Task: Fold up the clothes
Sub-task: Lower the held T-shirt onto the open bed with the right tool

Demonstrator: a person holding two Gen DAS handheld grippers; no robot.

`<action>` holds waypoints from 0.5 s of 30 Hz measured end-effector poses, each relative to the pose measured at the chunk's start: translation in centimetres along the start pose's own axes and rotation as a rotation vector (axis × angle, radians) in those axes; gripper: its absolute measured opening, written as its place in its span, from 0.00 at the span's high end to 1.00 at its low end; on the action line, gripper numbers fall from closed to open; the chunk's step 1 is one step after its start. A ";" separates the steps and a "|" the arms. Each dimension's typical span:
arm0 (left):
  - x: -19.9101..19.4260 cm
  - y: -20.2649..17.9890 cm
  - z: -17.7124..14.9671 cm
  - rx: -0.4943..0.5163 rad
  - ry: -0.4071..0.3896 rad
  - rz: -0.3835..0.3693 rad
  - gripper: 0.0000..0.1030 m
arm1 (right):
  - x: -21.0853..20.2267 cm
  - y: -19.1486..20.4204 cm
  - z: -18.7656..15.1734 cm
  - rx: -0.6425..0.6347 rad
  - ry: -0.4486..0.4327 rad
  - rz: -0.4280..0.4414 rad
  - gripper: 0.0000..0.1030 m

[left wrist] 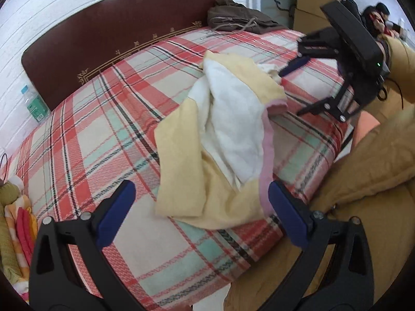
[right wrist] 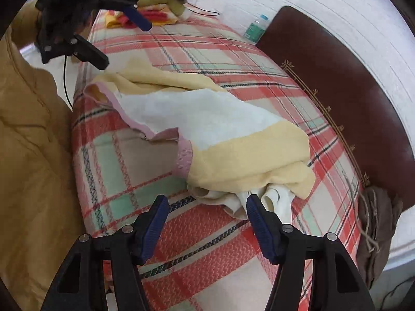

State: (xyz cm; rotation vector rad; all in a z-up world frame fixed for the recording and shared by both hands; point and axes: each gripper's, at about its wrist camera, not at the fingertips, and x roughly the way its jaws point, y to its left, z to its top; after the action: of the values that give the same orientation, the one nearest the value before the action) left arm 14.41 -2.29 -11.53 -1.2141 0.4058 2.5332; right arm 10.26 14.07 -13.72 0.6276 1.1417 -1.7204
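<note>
A yellow and white garment with pink trim [left wrist: 228, 140] lies crumpled on the plaid bed cover [left wrist: 103, 134]. My left gripper [left wrist: 202, 204] is open just over its near yellow edge, holding nothing. My right gripper [left wrist: 288, 92] shows in the left wrist view at the garment's far right end, open. In the right wrist view the garment [right wrist: 220, 129] stretches across the plaid bed cover [right wrist: 124, 165]. My right gripper [right wrist: 206, 204] is open at its bunched white end. My left gripper [right wrist: 122, 41] hovers open beyond the far pink-trimmed end.
A dark wooden headboard [left wrist: 116, 26] runs along the bed. A brown garment [left wrist: 238, 18] lies near it. A water bottle [left wrist: 33, 103] stands by the white wall. A stack of folded clothes [right wrist: 160, 2] sits at the bed's far corner. My tan jacket [right wrist: 28, 155] is beside the bed.
</note>
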 end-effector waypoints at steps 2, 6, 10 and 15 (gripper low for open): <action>0.1 -1.1 -0.3 0.048 0.019 -0.009 0.00 | 0.7 0.4 0.1 -0.042 -0.031 -0.021 0.39; 0.6 -2.2 -0.4 0.098 0.043 -0.025 0.00 | 2.2 0.4 0.8 -0.115 -0.059 -0.028 0.76; 1.0 -2.3 -0.1 0.119 0.045 -0.029 0.01 | 1.6 -3.5 2.5 0.050 -0.094 0.094 0.89; 1.6 -2.3 0.9 0.169 0.037 -0.035 0.01 | 0.6 -10.6 4.6 0.329 -0.227 0.182 0.89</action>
State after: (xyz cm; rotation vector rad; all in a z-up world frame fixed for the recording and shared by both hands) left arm 13.73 0.41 -12.55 -1.1945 0.5896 2.3954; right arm 0.77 10.95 -7.82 0.6915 0.6296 -1.7826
